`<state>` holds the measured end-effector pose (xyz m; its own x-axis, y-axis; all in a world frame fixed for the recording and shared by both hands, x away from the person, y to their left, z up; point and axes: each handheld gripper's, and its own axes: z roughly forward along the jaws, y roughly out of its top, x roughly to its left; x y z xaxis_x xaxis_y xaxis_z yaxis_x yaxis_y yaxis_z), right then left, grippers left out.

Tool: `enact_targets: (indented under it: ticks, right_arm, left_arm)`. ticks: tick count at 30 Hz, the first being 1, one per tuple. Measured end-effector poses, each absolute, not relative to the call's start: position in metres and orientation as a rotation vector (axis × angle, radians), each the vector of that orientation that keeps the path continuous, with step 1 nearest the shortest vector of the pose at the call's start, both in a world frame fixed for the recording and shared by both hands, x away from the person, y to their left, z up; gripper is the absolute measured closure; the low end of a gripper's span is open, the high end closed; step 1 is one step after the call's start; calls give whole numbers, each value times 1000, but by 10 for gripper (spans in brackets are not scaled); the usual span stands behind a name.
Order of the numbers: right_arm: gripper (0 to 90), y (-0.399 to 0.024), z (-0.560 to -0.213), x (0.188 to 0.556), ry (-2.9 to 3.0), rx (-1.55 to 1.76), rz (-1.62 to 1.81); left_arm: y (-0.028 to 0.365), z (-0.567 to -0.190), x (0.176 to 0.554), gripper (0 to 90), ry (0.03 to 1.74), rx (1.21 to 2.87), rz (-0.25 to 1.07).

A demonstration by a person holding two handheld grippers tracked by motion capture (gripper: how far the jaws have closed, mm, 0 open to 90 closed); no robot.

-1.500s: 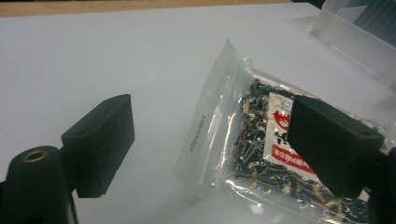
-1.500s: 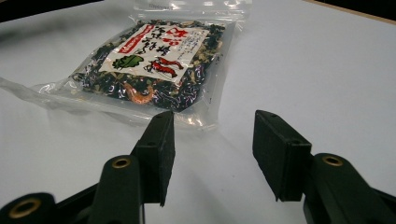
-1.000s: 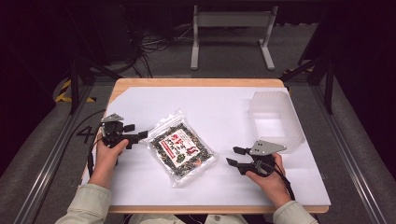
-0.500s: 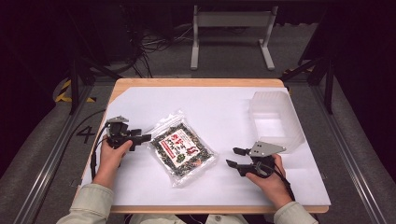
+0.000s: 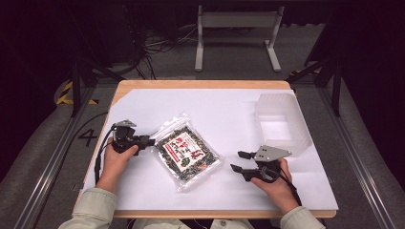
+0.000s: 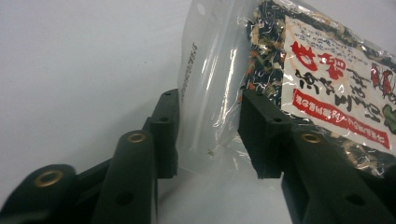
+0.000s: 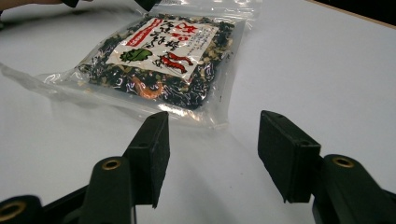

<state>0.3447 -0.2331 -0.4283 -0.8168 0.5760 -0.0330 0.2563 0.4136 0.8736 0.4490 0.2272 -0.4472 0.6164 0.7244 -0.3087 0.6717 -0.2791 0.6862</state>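
A clear bag of dark dried mix with a white and red label (image 5: 188,151) lies flat in the middle of the white table sheet (image 5: 215,105). My left gripper (image 5: 152,141) is at the bag's left edge. In the left gripper view the bag's clear sealed edge (image 6: 205,102) lies between the jaws (image 6: 205,100), which have just been closing; a gap still shows beside the pads. My right gripper (image 5: 239,161) rests to the right of the bag. Its jaws (image 7: 212,121) have just been opening and hold nothing, with the bag (image 7: 163,60) a short way ahead.
A clear plastic container (image 5: 282,124) stands at the right side of the sheet, beyond my right hand. The wooden table edge (image 5: 200,84) frames the sheet. A metal stand (image 5: 236,28) and cables lie on the floor behind the table.
My left gripper has edged right to the bag's edge and its jaws have narrowed around that edge. The right hand has stayed in place, its jaws slightly wider.
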Motion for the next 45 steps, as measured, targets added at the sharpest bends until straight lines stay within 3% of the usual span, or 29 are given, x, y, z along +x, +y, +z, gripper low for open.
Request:
enact_targets:
  ticks: [5,11,16,25,45]
  right_arm:
    - [438,-233,-428,344,2342,714,1363]
    - [436,-233,-428,344,2341,709,1366]
    - [439,-234,-427,344,2334,712,1365]
    - [481,-238,-422,344,2324,722,1379]
    - [544,-246,-394,339,2296,723,1410]
  left_arm:
    - [221,-446,447,766,1080,2067,139]
    - [212,-445,442,807,1038,2125,201]
    - [213,-441,439,890,1020,2109,198]
    - [214,-436,436,894,1013,2075,196]
    - [217,-360,406,896,751,1857,227]
